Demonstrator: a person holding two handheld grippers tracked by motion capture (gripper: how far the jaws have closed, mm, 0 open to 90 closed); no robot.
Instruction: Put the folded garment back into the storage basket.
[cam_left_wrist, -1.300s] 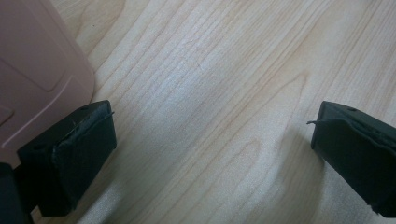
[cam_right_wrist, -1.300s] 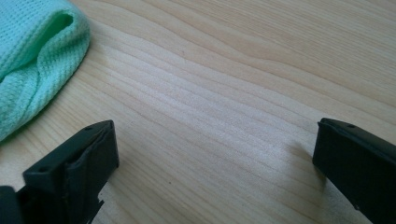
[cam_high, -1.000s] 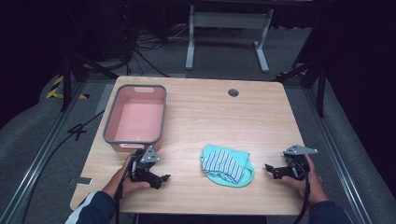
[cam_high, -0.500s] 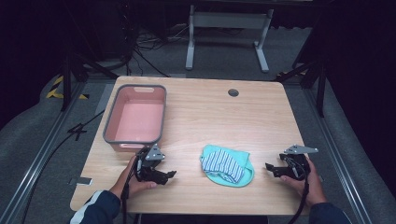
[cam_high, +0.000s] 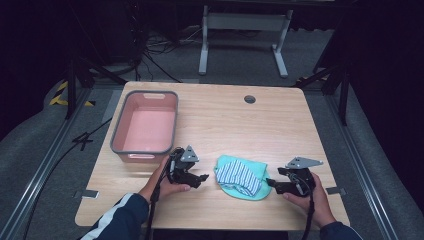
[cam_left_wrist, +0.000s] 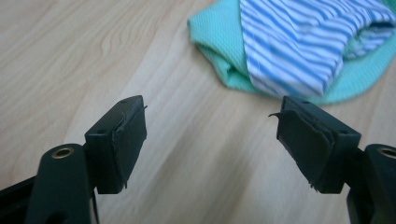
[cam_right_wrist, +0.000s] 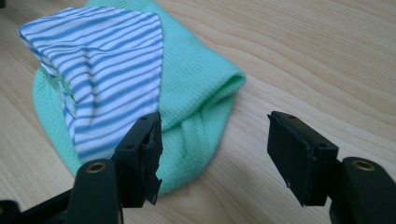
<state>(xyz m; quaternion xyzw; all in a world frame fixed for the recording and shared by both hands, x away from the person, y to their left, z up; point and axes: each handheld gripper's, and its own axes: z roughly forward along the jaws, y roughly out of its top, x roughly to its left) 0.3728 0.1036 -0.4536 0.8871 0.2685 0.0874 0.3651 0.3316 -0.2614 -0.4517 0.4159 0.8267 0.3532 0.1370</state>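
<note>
A: Start nearest. How are the hands set?

B: Both forearms come in over the near edge of the wooden counter (cam_high: 300, 125). The left hand (cam_high: 165, 182), in a dark sleeve with a white stripe, holds the left claw (cam_high: 200, 178) low over the wood, pointing right toward the cloths. The right hand (cam_high: 307, 192) holds the right claw (cam_high: 270, 182) pointing left, so the two face each other across the pile.

A: And the claws themselves?

B: Both are spread wide and grip nothing. In the left gripper view, bare wood lies between the jaws, and the cloths lie just ahead of the tips without touching them. In the right gripper view, the left-hand jaw stands in front of the green cloth's (cam_right_wrist: 196, 93) edge; I cannot tell whether it touches the fabric. The other jaw is over bare wood.

A: What lies between them?

B: A green waffle-weave cloth, bunched and folded, with a blue-and-white striped cloth (cam_right_wrist: 102, 65) lying on top of it. From the high view, the pile sits on the near half of the counter, a little right of centre.

A: Farther back?

B: A pink tub with a grey rim (cam_high: 145, 125) stands on the left side of the counter, beyond the left hand. A round cable hole (cam_high: 249, 99) sits near the far edge. Past the counter, a grey metal stand (cam_high: 242, 30) is on the dark floor.
</note>
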